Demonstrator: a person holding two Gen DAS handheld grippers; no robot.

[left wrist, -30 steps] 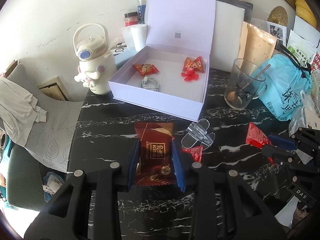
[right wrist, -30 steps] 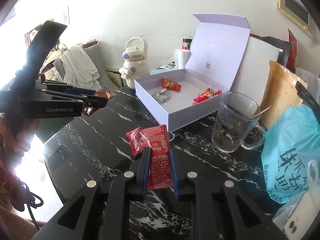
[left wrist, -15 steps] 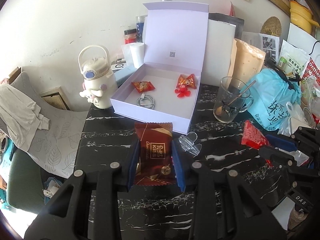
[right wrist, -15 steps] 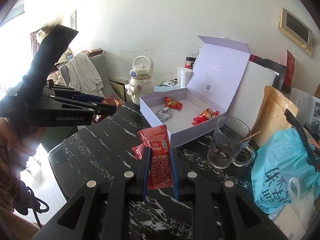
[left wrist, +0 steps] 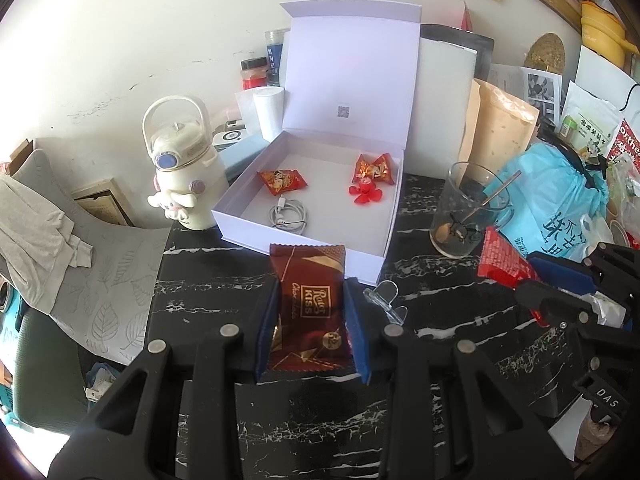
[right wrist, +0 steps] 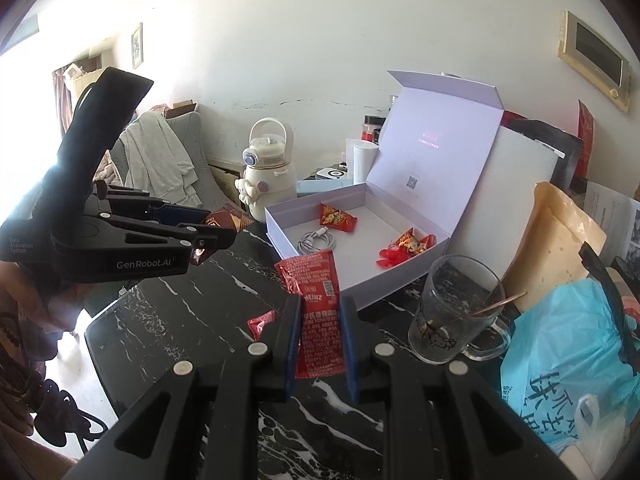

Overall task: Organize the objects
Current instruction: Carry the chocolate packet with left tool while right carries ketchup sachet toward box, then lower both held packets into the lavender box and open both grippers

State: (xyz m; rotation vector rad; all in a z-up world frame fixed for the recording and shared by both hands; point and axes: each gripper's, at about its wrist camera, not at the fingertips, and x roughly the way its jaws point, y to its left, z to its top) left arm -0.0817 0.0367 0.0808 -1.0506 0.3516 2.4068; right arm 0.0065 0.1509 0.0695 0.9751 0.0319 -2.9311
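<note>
My left gripper [left wrist: 311, 312] is shut on a dark red chocolate packet [left wrist: 310, 300], held above the black marble table [left wrist: 208, 280] in front of the open white box [left wrist: 308, 246]. My right gripper [right wrist: 319, 320] is shut on a red Heinz ketchup sachet [right wrist: 318, 308]; it also shows in the left wrist view [left wrist: 502, 260]. The box [right wrist: 400, 276] holds two red snack packets [left wrist: 282, 181], a red flower clip [left wrist: 364, 194] and a coiled white cable [left wrist: 288, 216]. The left gripper shows at the left of the right wrist view [right wrist: 212, 232].
A clear plastic clip [left wrist: 386, 300] and a small red packet [right wrist: 260, 322] lie on the table. A glass mug with a spoon [right wrist: 456, 312], a blue plastic bag [right wrist: 572, 360], a tan pouch [left wrist: 500, 128] and a cream kettle-shaped bottle [left wrist: 182, 172] surround the box.
Both grippers have risen and pulled back from the table with their packets held; the box and mug look farther away and lower in both views.
</note>
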